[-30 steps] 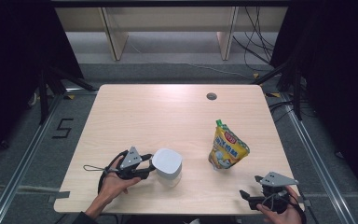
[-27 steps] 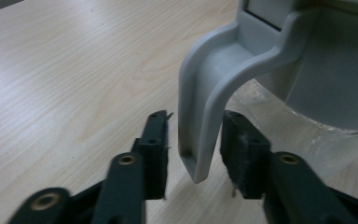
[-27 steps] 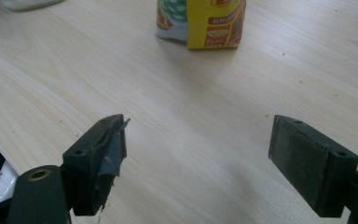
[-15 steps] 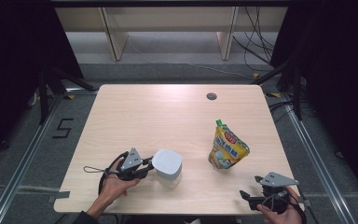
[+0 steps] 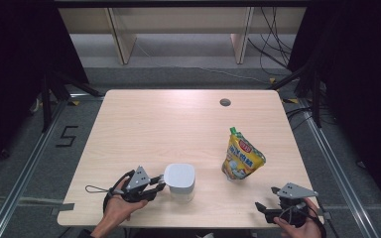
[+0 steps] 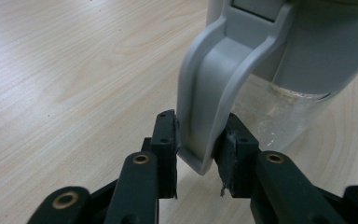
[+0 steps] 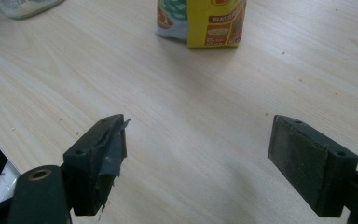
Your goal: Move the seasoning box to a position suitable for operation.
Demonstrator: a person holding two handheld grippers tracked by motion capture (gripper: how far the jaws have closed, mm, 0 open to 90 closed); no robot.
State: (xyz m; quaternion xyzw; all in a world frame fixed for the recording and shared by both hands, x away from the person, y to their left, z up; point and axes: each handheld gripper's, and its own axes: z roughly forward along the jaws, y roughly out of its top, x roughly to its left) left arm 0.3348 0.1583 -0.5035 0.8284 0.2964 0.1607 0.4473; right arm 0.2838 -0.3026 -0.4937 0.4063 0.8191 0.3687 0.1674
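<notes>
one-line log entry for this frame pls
left gripper: shut on jug handle, jaws just closing | right gripper: open, idle at table edge | pouch: upright, untouched

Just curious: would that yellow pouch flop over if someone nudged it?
Probably. The yellow pouch stands upright on a narrow base and already leans a little, so a push near its green cap might tip it. Its bulging sides suggest soft, squashy walls.

From above the near edge we look forward and down over the whole desk (image 5: pixel 178 124). The left gripper view sits very close, low over the wood, facing the jug (image 6: pixel 279 51) handle. The right gripper view is low too, looking across the boards toward the pouch (image 7: pixel 200 23). We find jug (image 5: pixel 180 182) and pouch (image 5: pixel 242 159) shared with the high view.
</notes>
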